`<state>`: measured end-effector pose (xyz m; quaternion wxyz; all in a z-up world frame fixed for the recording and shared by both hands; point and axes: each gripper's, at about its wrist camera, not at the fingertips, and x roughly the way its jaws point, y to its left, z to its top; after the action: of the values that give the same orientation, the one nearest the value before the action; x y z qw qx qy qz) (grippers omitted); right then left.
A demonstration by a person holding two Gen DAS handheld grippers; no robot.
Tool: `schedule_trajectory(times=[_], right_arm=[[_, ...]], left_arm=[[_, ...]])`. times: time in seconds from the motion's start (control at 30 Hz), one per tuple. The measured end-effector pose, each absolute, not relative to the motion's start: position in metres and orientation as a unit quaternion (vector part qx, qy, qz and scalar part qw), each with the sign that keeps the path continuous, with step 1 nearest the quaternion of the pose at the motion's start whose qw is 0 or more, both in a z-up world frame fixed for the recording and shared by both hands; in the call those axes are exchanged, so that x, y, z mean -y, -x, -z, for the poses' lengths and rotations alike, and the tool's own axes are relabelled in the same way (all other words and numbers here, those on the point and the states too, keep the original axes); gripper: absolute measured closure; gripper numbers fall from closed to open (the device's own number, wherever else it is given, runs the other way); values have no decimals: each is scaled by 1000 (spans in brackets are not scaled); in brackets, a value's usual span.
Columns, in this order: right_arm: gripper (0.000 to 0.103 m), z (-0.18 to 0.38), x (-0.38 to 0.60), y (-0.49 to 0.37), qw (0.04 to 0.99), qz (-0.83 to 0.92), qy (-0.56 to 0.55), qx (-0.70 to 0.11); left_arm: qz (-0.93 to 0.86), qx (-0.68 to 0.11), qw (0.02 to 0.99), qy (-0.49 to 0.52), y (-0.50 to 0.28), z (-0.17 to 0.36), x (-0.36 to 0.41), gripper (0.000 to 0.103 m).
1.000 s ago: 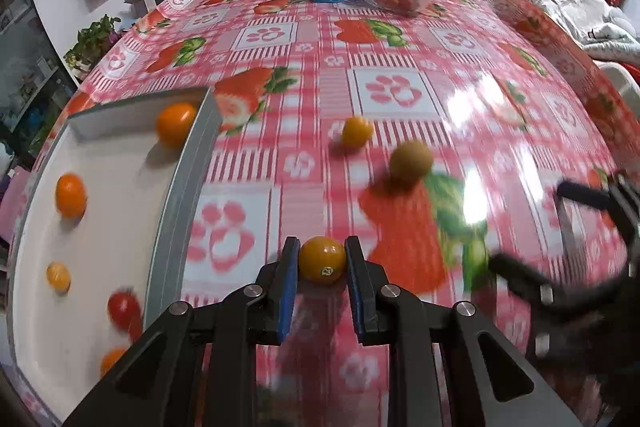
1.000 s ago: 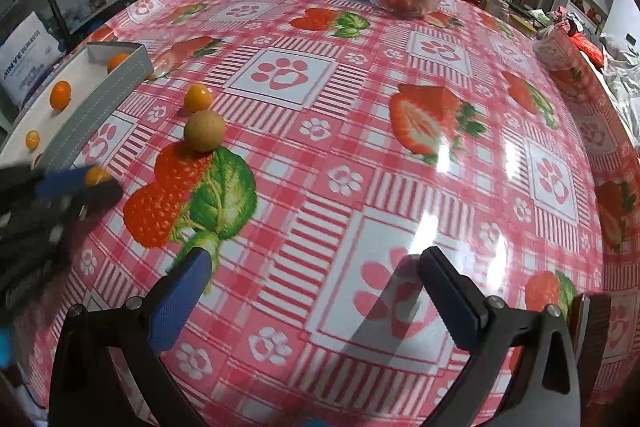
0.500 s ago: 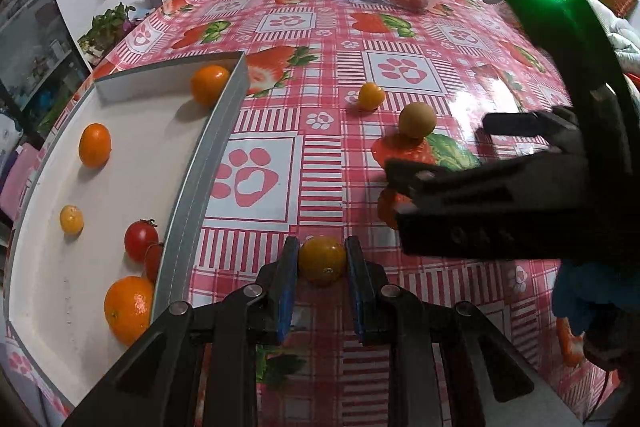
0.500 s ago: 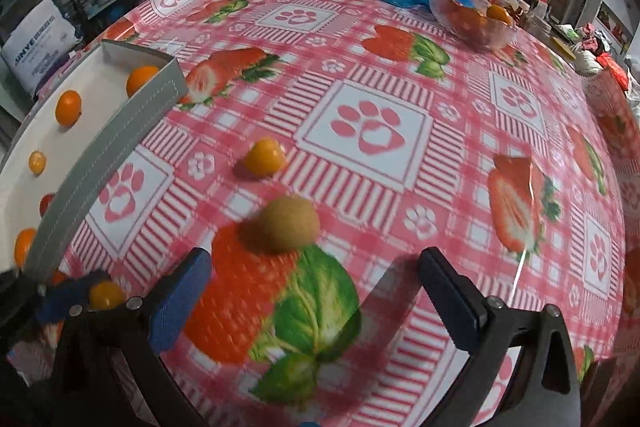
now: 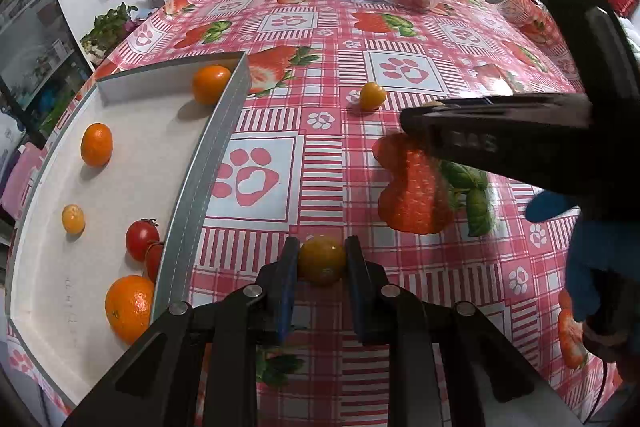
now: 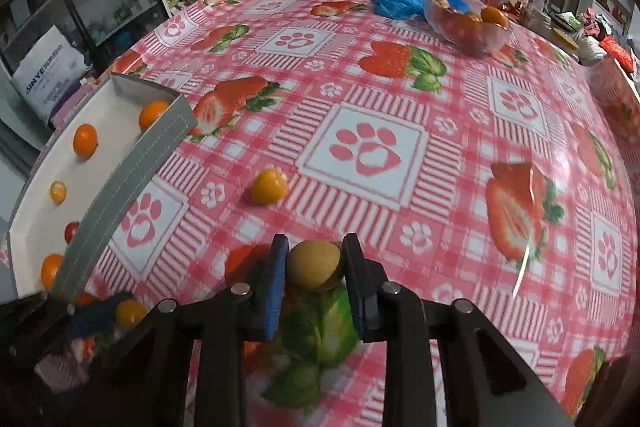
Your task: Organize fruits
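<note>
Yellow-orange and round, a small fruit (image 5: 321,265) is clamped between the blue pads of the left gripper (image 5: 321,267) in the left wrist view, held above the red checked tablecloth (image 5: 320,155) just beside the long wall of the grey tray (image 5: 200,183). Inside the tray three oranges (image 5: 96,143), a small yellow fruit (image 5: 73,219) and a red tomato (image 5: 141,239) are seen; a second red fruit is half hidden behind the tray wall, and the tray's near end is cut off by the gripper body. A loose orange fruit (image 5: 372,96) lies on the cloth farther out. Much of the right side is blocked by the dark body of the right gripper (image 5: 496,139), behind which only a sliver of brown fruit can be made out; a blue-gloved hand (image 5: 600,267) is partly seen at the edge. In the right wrist view, the right gripper (image 6: 315,267) is closed on a brown kiwi (image 6: 315,264), close over the cloth; whether the kiwi touches the table cannot be told. The loose orange fruit (image 6: 269,185) sits apart, ahead and to the left. The tray (image 6: 120,183) is cut off at the left edge, and the left gripper with its fruit (image 6: 130,313) appears blurred in the lower left corner. A clear bowl (image 6: 468,27) of fruit stands far back, its contents indistinct.
</note>
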<state>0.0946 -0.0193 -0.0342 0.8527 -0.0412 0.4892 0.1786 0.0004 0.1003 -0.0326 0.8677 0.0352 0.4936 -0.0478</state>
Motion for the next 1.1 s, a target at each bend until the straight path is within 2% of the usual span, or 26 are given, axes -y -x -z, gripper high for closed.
schedule_trajectory(times=[0.7, 0.73, 0.83, 0.87, 0.93, 0.97, 1.03, 1.07, 1.1], right_arm=[[71, 33, 118, -3, 879, -108, 42, -463], [65, 32, 119, -2, 879, -110, 41, -463], [30, 30, 121, 2, 884, -102, 40, -455], [26, 28, 122, 4, 886, -99, 40, -451], [24, 26, 124, 5, 889, -94, 43, -446], [24, 26, 124, 4, 889, -91, 43, -447], [24, 29, 127, 2, 887, -81, 43, -453], [23, 31, 129, 1, 885, -79, 41, -457], [23, 34, 131, 0, 883, -80, 35, -461]], left_arm=[[58, -467, 880, -69, 20, 32, -66, 79], [58, -465, 881, -66, 21, 32, -67, 79], [61, -462, 883, -63, 21, 32, -68, 78], [62, -461, 883, -64, 21, 32, -67, 78], [64, -459, 884, -68, 20, 32, -66, 78], [66, -457, 884, -69, 20, 32, -65, 73], [57, -454, 886, -72, 20, 33, -65, 12], [47, -445, 892, -69, 22, 32, -66, 8], [42, -435, 897, -63, 24, 32, -67, 7]])
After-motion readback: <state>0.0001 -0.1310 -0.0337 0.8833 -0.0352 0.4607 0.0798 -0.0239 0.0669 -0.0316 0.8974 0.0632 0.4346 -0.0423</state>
